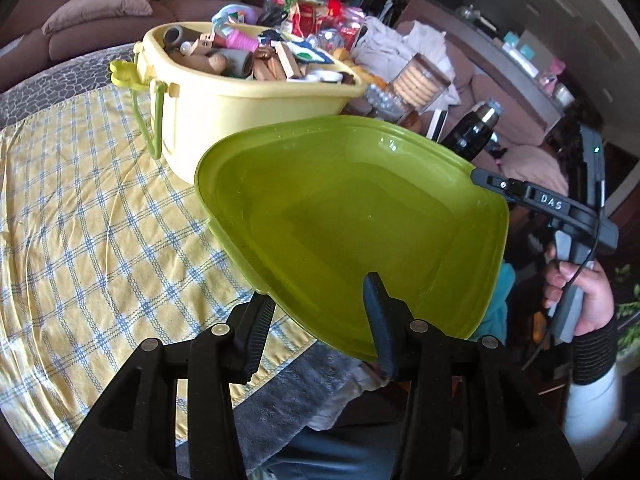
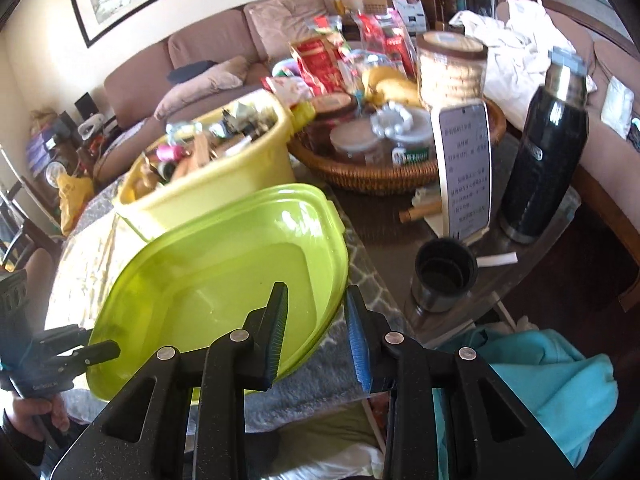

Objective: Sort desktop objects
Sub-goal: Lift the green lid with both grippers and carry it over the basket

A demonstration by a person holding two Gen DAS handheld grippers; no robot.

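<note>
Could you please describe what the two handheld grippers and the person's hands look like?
Both grippers are black plastic linkages with silver pivot pins and ribbed fingers. The right gripper carries white "DAS" lettering, a grey handle and a thin black cable. The right hand has a dark striped cuff over a white sleeve.
</note>
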